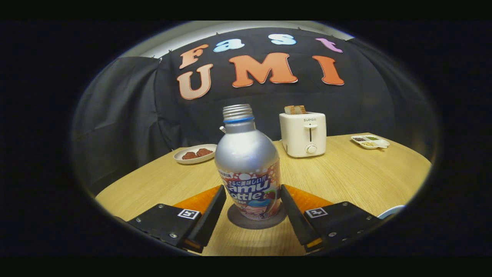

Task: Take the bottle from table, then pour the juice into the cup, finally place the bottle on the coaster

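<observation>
We see a round wooden table [346, 173] backed by the booth's black cloth wall [127, 111].

Toward the table's far left edge sits a shallow pale plate [194, 154] holding a couple of brownish pieces of food [196, 154].

Nearer to us, the gripper [251, 200] has its fingers spread, one on each side of the bottle [248, 165]. The left finger [211, 215] comes right up to the bottle's lower left side, and the right finger [292, 215] does likewise on the other side; we cannot tell whether either one actually presses on the bottle or just stands beside it.

The bottle stands upright between the fingers, in the middle of the near part of the table. It is silver metal with a threaded neck, a blue ring below the thread, no cap on top, and a colourful printed label around its lower half. Its base rests on a dark round coaster [255, 221], whose rim shows in front of the bottle and between the fingertips.

Beyond the bottle and to its right, a white toaster [303, 134] stands with two slices of toast [295, 109] poking out of its slots.

Close to the far right edge lies a small white divided dish [370, 141] with bits of different foods in its compartments.

At the near right edge, just beside the right finger's mount, a pale rounded rim [392, 211] peeks in; we cannot tell what it is.
</observation>
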### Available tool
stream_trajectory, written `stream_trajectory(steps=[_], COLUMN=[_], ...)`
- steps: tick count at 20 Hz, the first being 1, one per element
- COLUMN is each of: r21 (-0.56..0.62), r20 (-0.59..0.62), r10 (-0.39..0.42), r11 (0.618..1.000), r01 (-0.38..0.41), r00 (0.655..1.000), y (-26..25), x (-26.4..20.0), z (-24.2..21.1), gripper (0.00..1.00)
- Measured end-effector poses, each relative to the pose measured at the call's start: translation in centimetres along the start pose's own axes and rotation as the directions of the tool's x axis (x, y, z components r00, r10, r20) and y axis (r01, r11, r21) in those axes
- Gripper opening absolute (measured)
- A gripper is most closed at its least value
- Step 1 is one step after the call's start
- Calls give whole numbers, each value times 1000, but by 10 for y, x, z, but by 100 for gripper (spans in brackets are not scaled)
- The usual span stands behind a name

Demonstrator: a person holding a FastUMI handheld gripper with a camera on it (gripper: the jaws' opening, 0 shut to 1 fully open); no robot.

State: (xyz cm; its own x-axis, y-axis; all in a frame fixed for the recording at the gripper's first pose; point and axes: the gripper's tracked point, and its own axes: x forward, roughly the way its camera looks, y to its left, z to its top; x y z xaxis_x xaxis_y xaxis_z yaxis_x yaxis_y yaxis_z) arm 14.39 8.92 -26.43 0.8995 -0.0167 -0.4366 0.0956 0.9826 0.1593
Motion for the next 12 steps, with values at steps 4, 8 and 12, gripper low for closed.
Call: stream_trajectory(steps=[4, 8, 12], r21=[-31, -18, -78], r20=[61, 98, 191], r10=[22, 64, 76], r11=[999, 998, 995], r01=[-20, -62, -62], r00=[998, 993, 979], y=[5, 10, 1], x=[-19, -48, -87], z=[26, 50, 93], gripper=[93, 95, 96])
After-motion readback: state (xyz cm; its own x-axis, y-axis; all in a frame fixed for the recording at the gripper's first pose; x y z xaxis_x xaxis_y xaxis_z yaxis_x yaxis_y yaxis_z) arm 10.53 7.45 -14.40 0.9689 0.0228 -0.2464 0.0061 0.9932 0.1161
